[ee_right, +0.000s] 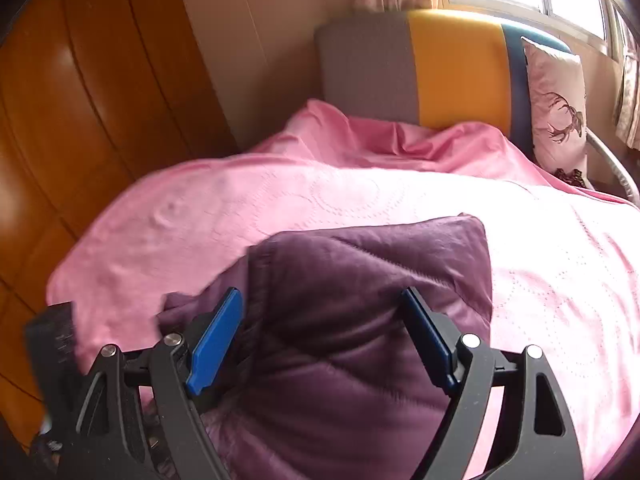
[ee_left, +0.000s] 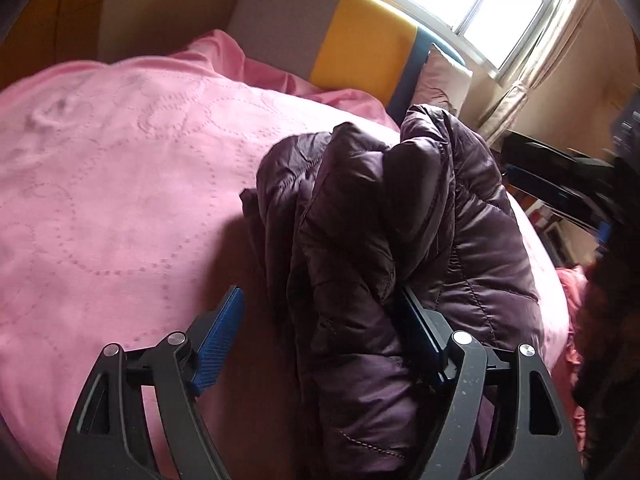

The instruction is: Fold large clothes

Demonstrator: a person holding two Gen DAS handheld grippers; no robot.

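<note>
A dark purple quilted puffer jacket (ee_left: pixel 384 216) lies bunched on the pink bedspread (ee_left: pixel 120 168). My left gripper (ee_left: pixel 320 312) is open, with a thick fold of the jacket draped between its blue pads and against the right pad (ee_left: pixel 420 336). In the right wrist view the jacket (ee_right: pixel 360 312) lies under and between my right gripper (ee_right: pixel 324 320), which is open wide. Its blue pads (ee_right: pixel 216 340) stand on either side of a padded fold without pinching it.
The bed has a grey, yellow and blue headboard (ee_right: pixel 440 72) with a deer-print pillow (ee_right: pixel 556 104) by the window. A wooden wardrobe (ee_right: pixel 72 120) stands left of the bed. Dark shelving (ee_left: pixel 568 184) is at the right beyond the bed edge.
</note>
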